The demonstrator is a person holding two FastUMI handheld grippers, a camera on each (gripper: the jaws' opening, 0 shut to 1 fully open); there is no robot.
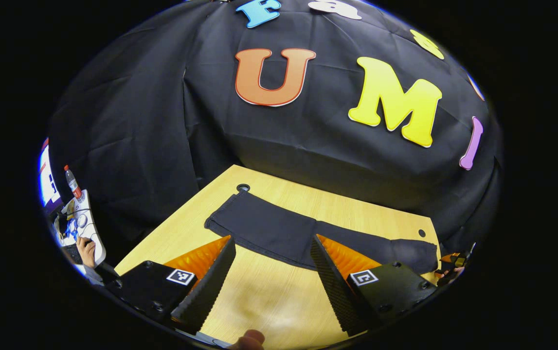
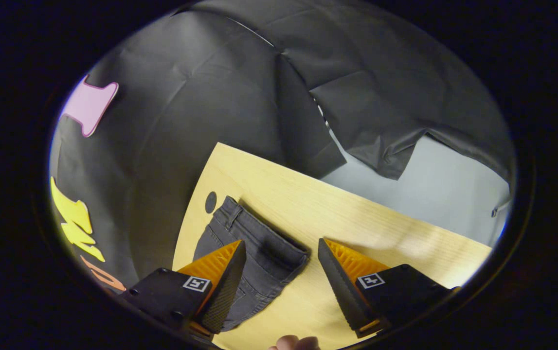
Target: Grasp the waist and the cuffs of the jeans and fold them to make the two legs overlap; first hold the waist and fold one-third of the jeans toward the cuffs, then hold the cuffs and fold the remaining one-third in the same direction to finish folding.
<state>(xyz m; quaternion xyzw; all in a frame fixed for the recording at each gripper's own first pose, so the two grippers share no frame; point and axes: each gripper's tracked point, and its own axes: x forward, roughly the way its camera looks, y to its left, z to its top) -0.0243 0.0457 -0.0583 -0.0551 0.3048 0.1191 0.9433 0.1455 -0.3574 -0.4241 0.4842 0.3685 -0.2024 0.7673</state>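
Both the left tongs (image 1: 273, 272) and right tongs (image 2: 282, 277) are hovering spread and empty over the dark grey denim jeans (image 1: 298, 236) lying flat along the pale wooden surface (image 1: 264, 301), a limp, weighty cloth probably best pinched at its thick waistband (image 2: 264, 238) and cuffs.

Dark jeans (image 1: 303, 236) (outstretched) — flat, unfolded

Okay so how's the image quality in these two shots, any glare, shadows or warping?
Left gripper view: strong fisheye bending of the table, a pale glare patch near the left gripper, jeans sharp. Right gripper view: dimmer, tilted, soft shadows across the wood; the right gripper hangs open above the jeans' waist.
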